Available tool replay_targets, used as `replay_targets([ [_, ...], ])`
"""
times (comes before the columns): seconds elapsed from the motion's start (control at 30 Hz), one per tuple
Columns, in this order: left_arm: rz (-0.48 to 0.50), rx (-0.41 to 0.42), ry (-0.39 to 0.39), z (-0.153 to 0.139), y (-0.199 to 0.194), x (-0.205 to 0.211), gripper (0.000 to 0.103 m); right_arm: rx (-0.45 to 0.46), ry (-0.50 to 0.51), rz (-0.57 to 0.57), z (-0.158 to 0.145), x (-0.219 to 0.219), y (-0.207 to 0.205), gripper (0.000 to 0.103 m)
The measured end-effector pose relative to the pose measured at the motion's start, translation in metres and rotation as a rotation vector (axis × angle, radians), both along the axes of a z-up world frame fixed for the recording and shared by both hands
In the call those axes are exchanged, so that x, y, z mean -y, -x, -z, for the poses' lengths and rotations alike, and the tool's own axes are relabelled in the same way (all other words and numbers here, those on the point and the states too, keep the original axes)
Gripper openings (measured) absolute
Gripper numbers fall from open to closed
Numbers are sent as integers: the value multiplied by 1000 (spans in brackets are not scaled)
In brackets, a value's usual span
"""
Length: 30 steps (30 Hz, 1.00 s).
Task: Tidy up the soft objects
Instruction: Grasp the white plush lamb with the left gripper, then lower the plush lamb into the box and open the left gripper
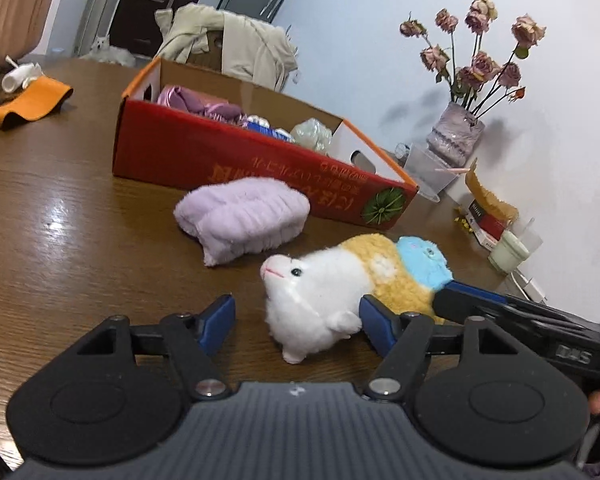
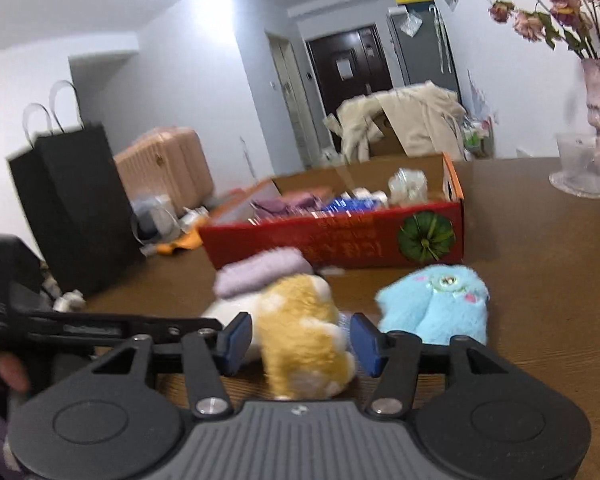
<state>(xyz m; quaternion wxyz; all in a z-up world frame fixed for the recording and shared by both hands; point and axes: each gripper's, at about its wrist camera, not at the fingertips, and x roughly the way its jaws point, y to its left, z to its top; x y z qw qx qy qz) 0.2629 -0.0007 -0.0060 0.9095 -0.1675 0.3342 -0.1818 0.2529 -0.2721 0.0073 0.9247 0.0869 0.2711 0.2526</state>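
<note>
A white and yellow plush hamster (image 1: 320,292) lies on the wooden table (image 1: 60,208). My left gripper (image 1: 296,322) is open, its jaws either side of the hamster's white head. My right gripper (image 2: 298,338) is open around the hamster's yellow rear (image 2: 300,328); it reaches in from the right in the left wrist view (image 1: 472,300). A blue plush toy (image 2: 436,304) lies beside the hamster, also seen in the left wrist view (image 1: 422,262). A folded lilac cloth (image 1: 240,214) lies in front of the red cardboard box (image 1: 204,156), which holds several soft items.
A vase of dried roses (image 1: 456,132), a clear cup (image 1: 424,168), a small book (image 1: 486,220) and a white jar (image 1: 506,252) stand by the wall. An orange cloth (image 1: 24,104) lies far left. A black paper bag (image 2: 76,208) stands at the table's left in the right wrist view.
</note>
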Motion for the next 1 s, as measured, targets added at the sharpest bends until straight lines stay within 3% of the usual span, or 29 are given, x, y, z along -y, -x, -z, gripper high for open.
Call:
replay_targets([
  [0.13, 13, -43, 77, 6, -9, -2, 46, -66, -2, -56, 13, -9, -19, 49],
  [0.3, 21, -30, 81, 1, -9, 8, 46, -52, 16, -29, 10, -10, -6, 42],
  [0.4, 59, 65, 87, -26, -13, 17, 46, 16, -5, 3, -14, 2, 3, 42],
  [0.47, 90, 128, 108, -52, -32, 24, 49, 65, -33, 34, -39, 15, -8, 42],
  [0.57, 119, 155, 105, -79, -85, 39, 49, 106, -23, 74, -65, 26, -49, 42],
  [0.77, 118, -11, 79, -60, -212, 70, 49, 18, 170, 153, -72, 14, -157, 42],
  [0.9, 99, -102, 14, -35, -242, 74, 48, -44, 339, 124, -56, -7, -195, 42],
  [1.0, 61, -82, -50, -29, -241, 71, 51, -53, 407, 112, -45, -21, -206, 42],
])
